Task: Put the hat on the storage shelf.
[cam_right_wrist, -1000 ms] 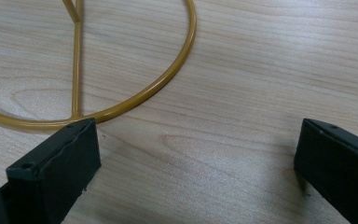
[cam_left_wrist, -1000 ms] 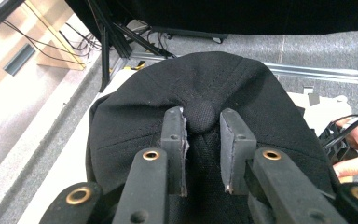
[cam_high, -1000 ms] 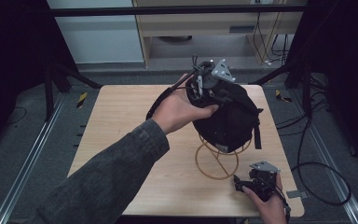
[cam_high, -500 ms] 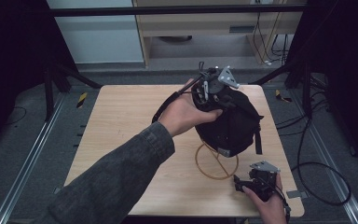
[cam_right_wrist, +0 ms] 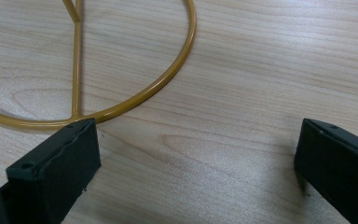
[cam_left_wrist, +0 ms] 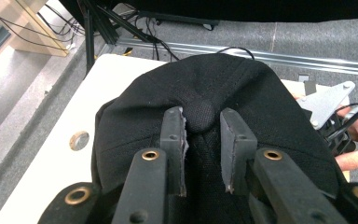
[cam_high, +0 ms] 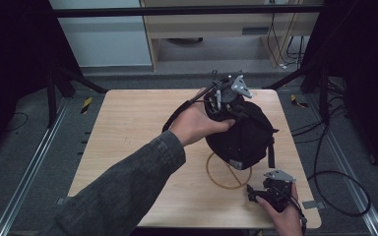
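A black cap (cam_high: 243, 135) sits atop a gold wire stand (cam_high: 226, 172), crown up and tilted. The left gripper (cam_left_wrist: 203, 122) has its jaws closed on the cap's top button (cam_left_wrist: 199, 114). The stand's round base ring lies flat just ahead of the right gripper (cam_right_wrist: 198, 154), whose jaws gape wide.

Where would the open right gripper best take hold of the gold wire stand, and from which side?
On the round base ring, at the bare arc nearest the right gripper, coming from the table's near edge. That thin rod lies flat and exposed there, a little ahead of the open fingers, while the stand's top sits hidden under the black cap that the left gripper pinches.
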{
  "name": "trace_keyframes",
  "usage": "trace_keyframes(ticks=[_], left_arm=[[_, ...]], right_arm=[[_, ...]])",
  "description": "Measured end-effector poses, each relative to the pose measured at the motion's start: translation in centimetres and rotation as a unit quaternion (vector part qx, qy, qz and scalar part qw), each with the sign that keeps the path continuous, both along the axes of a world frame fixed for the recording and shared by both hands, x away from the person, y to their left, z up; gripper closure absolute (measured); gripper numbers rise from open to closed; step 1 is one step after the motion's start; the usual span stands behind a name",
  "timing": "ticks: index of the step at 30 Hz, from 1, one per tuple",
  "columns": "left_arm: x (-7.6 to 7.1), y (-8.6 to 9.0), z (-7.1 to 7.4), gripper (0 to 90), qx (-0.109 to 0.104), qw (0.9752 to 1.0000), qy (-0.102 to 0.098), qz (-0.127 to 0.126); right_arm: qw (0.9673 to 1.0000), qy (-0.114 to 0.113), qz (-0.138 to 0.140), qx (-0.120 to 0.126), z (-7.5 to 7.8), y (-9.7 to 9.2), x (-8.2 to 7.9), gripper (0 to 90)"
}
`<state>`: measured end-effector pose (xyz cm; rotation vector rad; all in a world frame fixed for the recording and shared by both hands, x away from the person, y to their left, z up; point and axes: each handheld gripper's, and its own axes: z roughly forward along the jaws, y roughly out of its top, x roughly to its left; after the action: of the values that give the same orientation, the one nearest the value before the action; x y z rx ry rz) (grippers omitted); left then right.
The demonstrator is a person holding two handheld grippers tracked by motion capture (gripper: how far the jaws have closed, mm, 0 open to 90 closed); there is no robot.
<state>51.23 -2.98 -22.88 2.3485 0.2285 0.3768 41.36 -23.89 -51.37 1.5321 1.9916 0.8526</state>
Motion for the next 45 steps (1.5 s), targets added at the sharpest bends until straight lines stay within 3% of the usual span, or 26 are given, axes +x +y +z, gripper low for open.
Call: trace_keyframes(ticks=[13,33,45], left_arm=[[0.0,-0.3,-1.5,72.7,0.011,0.9999,0.012,-0.003],[-0.2,-0.1,-2.2,70.0,0.009,0.9999,0.007,-0.008],[-0.2,0.1,-2.5,60.5,0.012,0.9999,0.006,-0.004]], right_arm=[[1.0000,0.000,0.001,0.000,0.0,0.0,0.0,0.4],[1.0000,0.000,0.002,-0.002,0.0,0.0,0.0,0.4],[1.0000,0.000,0.002,-0.001,0.0,0.0,0.0,0.4]])
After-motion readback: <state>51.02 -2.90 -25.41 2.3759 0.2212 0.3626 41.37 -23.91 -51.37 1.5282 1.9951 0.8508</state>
